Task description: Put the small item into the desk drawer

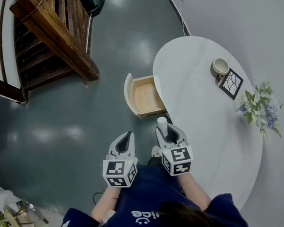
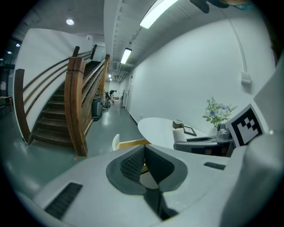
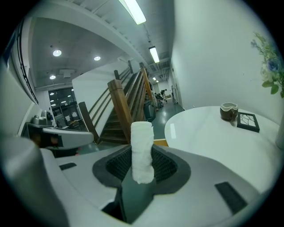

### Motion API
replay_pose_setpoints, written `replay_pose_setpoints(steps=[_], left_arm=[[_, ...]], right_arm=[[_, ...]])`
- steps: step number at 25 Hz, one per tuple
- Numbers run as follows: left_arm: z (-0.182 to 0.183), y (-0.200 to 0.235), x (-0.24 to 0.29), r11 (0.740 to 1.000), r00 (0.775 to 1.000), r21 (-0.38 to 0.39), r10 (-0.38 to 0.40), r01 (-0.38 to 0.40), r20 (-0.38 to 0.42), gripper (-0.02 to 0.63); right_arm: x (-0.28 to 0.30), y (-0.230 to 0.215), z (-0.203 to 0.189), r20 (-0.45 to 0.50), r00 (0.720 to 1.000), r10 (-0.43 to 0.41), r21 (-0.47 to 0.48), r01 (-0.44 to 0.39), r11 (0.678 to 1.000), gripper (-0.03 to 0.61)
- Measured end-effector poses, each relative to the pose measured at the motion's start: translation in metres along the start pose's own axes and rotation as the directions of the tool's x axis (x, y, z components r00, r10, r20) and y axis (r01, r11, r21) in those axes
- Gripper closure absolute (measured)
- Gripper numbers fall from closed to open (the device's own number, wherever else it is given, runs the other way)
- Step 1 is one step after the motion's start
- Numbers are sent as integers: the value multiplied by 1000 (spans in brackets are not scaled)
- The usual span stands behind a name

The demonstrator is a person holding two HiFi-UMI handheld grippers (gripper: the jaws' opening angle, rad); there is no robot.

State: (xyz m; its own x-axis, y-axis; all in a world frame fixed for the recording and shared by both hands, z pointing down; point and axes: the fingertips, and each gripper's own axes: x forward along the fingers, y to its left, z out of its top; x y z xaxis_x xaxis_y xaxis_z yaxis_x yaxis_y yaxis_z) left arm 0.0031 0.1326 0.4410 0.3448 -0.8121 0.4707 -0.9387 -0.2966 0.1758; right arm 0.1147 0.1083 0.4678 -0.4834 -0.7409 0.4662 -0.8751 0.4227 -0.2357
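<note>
Standing upright, the white roll (image 3: 142, 148) is clamped between jaws of the right tool (image 1: 166, 130).

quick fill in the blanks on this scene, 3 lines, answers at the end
1. The right tool grips a ___ roll.
2. The drawer stands ___.
3. The left tool holds ___.

Missing words: white; open; nothing
</note>
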Motion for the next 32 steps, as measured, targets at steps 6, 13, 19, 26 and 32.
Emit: replay_pose_setpoints(steps=[6,13,19,26,32], left_arm=[[10,1,24,1000,1000,2,0,0,-17,609],[19,16,53,1000,1000,4,-10,10,-15,609],[33,31,90,996,996,41,-83,85,-36,609],[54,58,132,989,989,43,-140,142,-49,609],[69,83,159,983,983,51,-175,178,-58,609]], right_arm=[[10,-18,7,-20,1000,-5,21,5,1000,437],[26,-26,14,-46,999,-21,8,21,1000,437],[50,-30,28,-67,996,-61,7,61,998,437],[88,-39,43,-88,990,-114,19,116,993,437],[118,-44,58,-101,983,-151,24,155,988,437]])
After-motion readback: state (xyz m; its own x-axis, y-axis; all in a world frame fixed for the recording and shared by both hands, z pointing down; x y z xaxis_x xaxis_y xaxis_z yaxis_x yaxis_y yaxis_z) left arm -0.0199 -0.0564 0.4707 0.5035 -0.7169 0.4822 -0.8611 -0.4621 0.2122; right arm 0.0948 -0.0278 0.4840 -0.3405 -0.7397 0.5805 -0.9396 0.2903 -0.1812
